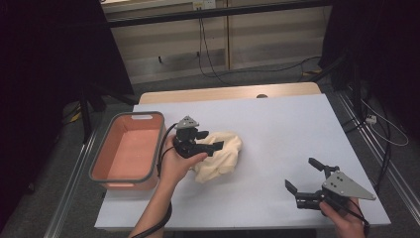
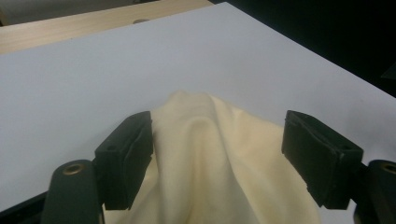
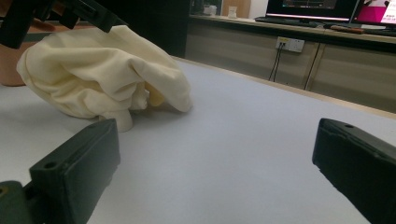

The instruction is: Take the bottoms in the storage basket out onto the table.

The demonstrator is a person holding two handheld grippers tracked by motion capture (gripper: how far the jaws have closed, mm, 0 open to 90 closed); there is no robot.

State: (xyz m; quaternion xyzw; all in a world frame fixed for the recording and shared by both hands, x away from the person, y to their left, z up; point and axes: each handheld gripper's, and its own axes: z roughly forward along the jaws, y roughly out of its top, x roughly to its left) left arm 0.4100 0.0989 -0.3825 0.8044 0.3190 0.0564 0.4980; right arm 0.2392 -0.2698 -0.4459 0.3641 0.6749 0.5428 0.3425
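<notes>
two grippers | left gripper [image 1: 214, 147] jaws apart over cream cloth [image 1: 225, 157] | right gripper [image 1: 306, 177] jaws wide, empty

A crumpled cloth [image 1: 220, 156] lies on the table [image 1: 277, 129], a little left of its middle. A bin [image 1: 128, 151] stands just left of the cloth, at the table's left edge. The left gripper [image 1: 210, 147] sits over the cloth's left part. The right gripper [image 1: 303, 177] rests near the front right corner, well apart from the cloth.
</notes>
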